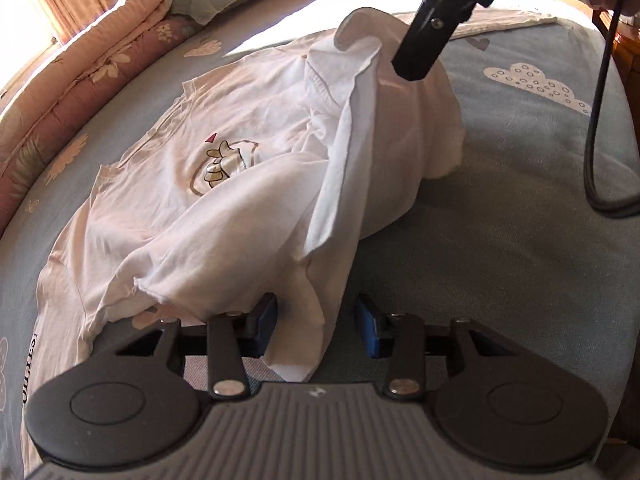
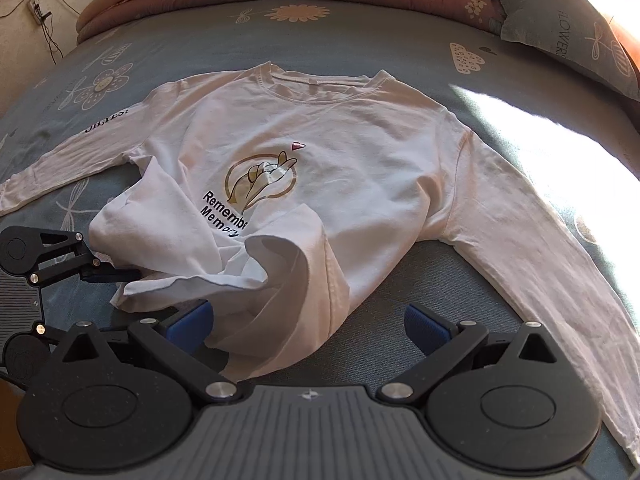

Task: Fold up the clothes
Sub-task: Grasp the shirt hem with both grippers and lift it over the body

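One white long-sleeved shirt point(image 2: 360, 152) lies face up on the blue bed sheet point(image 2: 420, 312) (two sleeves spread, hem bunched); two grippers: left gripper point(image 1: 316, 326) stands parted with hem cloth between its pads, unpinched; right gripper point(image 2: 308, 328) is spread wide, hem beside its left pad.

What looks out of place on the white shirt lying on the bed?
The long-sleeved white shirt lies mostly flat on the bed sheet, but its bottom hem is bunched and lifted into a crumpled fold near the printed design. Both sleeves are spread out, not folded in.
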`<move>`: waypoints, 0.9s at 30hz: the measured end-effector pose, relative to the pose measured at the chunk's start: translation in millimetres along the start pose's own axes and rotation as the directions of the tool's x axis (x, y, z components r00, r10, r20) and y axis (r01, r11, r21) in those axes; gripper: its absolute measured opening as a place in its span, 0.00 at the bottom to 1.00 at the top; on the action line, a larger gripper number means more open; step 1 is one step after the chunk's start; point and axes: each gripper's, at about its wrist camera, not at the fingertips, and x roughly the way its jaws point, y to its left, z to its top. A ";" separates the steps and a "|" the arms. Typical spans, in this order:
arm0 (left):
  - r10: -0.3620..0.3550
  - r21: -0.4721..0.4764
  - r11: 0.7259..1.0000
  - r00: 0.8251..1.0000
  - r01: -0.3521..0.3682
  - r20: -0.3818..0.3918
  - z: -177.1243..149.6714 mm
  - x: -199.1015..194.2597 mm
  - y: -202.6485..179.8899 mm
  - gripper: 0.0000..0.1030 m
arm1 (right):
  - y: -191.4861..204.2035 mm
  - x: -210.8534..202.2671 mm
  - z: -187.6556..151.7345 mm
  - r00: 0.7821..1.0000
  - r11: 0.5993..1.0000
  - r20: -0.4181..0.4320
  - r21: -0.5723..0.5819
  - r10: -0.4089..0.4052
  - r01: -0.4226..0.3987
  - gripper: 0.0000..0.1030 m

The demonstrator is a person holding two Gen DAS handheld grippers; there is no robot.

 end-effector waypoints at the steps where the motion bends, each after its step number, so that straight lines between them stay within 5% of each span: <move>1: 0.002 0.023 1.000 1.000 -0.002 0.008 0.6 -0.4 -0.2 0.36 | -1.7 -0.4 -1.3 1.000 1.000 -0.004 0.002 -0.001 0.001 1.00; 3: 0.012 0.051 0.999 1.000 -0.012 0.005 1.6 0.2 2.6 0.19 | -5.6 -2.6 -4.9 1.000 1.000 -0.012 0.002 -0.004 0.004 1.00; 9: 0.018 0.041 0.999 1.000 -0.017 -0.020 3.3 5.4 14.8 0.07 | -19.9 -6.7 -19.8 0.998 1.000 -0.057 0.028 0.012 -0.010 1.00; 13: -0.029 -0.124 0.992 0.998 0.022 -0.049 12.1 10.1 39.6 0.06 | -17.4 1.1 -30.7 0.987 0.990 -0.102 0.085 0.125 -0.116 1.00; 18: 0.028 -0.275 0.961 0.998 -0.042 -0.056 19.4 18.9 79.4 0.06 | 4.3 28.7 -45.3 0.970 0.988 -0.186 0.046 0.156 -0.150 1.00; 27: 0.053 0.035 0.998 0.998 -0.052 -0.027 27.9 33.9 67.6 0.12 | 27.6 62.3 -62.4 0.967 0.990 -0.255 -0.130 0.024 -0.059 1.00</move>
